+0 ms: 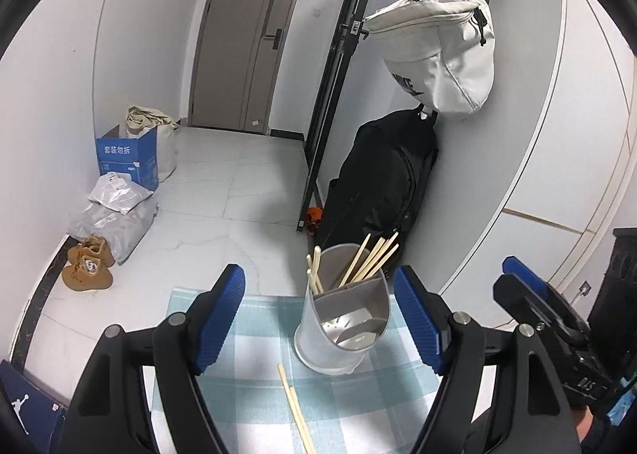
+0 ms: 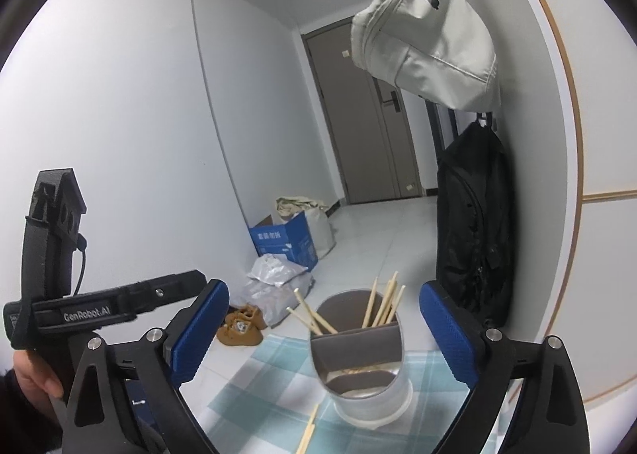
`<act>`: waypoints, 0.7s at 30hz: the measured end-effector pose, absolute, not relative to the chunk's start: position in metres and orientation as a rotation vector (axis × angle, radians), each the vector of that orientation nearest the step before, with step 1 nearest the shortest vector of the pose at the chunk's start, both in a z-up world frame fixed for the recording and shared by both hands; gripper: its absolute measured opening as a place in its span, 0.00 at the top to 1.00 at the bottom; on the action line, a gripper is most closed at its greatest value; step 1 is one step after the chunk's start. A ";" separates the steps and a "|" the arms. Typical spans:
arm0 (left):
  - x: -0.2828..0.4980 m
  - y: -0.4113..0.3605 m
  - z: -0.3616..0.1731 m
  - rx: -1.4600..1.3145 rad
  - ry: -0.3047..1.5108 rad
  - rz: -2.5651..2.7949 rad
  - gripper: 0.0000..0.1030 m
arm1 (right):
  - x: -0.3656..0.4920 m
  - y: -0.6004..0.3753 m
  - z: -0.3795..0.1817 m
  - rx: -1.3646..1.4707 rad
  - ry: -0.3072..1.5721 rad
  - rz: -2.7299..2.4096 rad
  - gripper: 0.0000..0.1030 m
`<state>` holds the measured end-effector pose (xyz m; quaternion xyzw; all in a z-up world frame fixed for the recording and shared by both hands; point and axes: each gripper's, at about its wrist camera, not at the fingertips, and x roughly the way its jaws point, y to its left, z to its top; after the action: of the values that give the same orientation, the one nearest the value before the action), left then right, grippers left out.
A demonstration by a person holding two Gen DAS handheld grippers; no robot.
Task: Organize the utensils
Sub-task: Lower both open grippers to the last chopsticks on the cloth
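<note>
A: Status of the jaws?

B: Left gripper and right gripper: both spread wide, holding nothing. The translucent grey divided plastic utensil holder stands on the blue-checked cloth surface, far side.

A: Remaining work?

B: A pair of pale wooden chopsticks lies near the holder. Likely next: grip them mid-length, tilt upright, lower into the far compartment beside the others.

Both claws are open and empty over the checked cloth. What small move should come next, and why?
Probably lower the left claw toward the loose chopsticks on the cloth and close on them. They lie flat in front of the holder, which already has other chopsticks standing in its back compartments. The right claw is also open and holds nothing.
</note>
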<state>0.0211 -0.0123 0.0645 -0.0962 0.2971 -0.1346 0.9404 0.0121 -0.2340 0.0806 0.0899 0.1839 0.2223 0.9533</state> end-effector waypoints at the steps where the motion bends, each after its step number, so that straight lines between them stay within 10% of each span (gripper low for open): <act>1: 0.019 -0.011 0.062 -0.197 0.611 -0.271 0.29 | 0.009 -0.233 0.079 0.185 0.374 0.451 0.05; 21: -0.003 0.006 0.000 -0.171 0.653 -0.186 0.19 | -0.013 -0.214 0.023 0.155 0.488 0.441 0.01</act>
<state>-0.0031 0.0063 0.0004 -0.0839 0.3197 -0.0909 0.9394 -0.0129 -0.2141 0.0230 0.0759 0.2395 0.2163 0.9434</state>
